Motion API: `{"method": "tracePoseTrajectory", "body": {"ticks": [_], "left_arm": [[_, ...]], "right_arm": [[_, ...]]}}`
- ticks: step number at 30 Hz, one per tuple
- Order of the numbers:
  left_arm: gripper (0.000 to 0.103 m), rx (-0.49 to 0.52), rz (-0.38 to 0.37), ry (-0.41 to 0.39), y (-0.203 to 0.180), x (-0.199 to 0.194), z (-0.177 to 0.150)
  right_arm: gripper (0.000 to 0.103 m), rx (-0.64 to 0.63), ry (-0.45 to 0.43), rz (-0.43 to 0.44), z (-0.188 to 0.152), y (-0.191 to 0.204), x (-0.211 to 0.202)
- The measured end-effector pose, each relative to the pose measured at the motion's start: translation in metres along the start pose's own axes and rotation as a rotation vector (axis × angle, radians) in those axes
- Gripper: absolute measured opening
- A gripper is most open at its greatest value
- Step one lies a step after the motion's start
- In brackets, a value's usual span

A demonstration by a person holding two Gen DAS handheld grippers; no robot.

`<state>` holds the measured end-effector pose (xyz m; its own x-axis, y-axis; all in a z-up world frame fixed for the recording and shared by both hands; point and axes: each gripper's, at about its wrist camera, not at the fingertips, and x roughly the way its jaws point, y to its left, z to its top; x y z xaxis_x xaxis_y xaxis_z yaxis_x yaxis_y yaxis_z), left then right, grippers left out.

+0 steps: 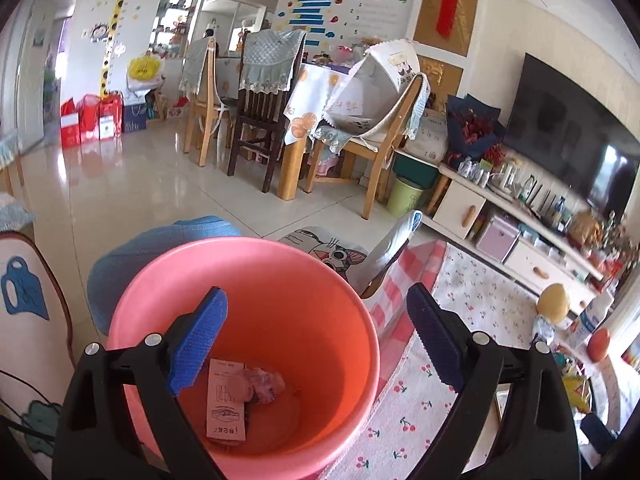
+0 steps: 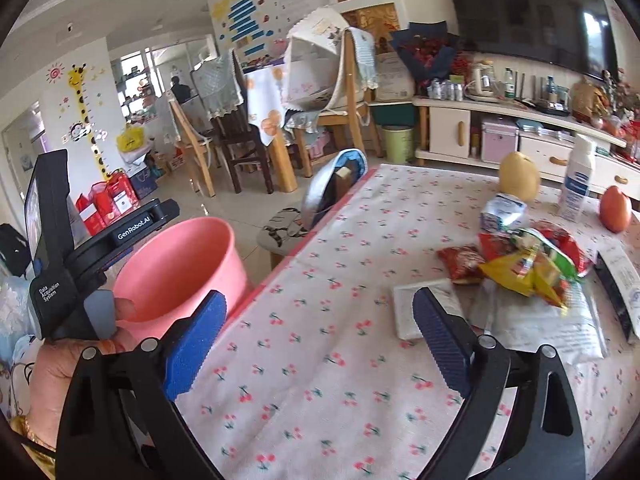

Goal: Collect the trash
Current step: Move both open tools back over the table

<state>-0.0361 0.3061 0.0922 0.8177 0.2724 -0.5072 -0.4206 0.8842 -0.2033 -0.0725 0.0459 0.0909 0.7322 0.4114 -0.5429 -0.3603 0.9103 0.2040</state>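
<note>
A pink bucket stands beside the table's left edge. Inside lie a paper receipt and a crumpled pinkish wrapper. My left gripper is open and empty, hovering over the bucket's mouth. In the right wrist view the bucket shows at the left, with the left gripper's body above it. My right gripper is open and empty above the cherry-print tablecloth. Snack wrappers, red, yellow and green, a white flat packet and a crumpled white carton lie at the right.
On the table stand a yellow pear, an orange fruit, a white bottle and printed sheets. A stool with a cat cushion stands by the table's far edge. Chairs, a dining table and a TV cabinet stand behind.
</note>
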Motion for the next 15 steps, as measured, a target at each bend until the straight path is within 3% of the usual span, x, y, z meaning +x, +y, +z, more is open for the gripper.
{"method": "tracePoseTrajectory", "body": {"ticks": [15], "left_arm": [[0.092,0.226,-0.018,-0.024,-0.056,-0.051,-0.035]], "right_arm": [[0.095,0.039,-0.098,-0.08,-0.007,-0.06,-0.054]]}}
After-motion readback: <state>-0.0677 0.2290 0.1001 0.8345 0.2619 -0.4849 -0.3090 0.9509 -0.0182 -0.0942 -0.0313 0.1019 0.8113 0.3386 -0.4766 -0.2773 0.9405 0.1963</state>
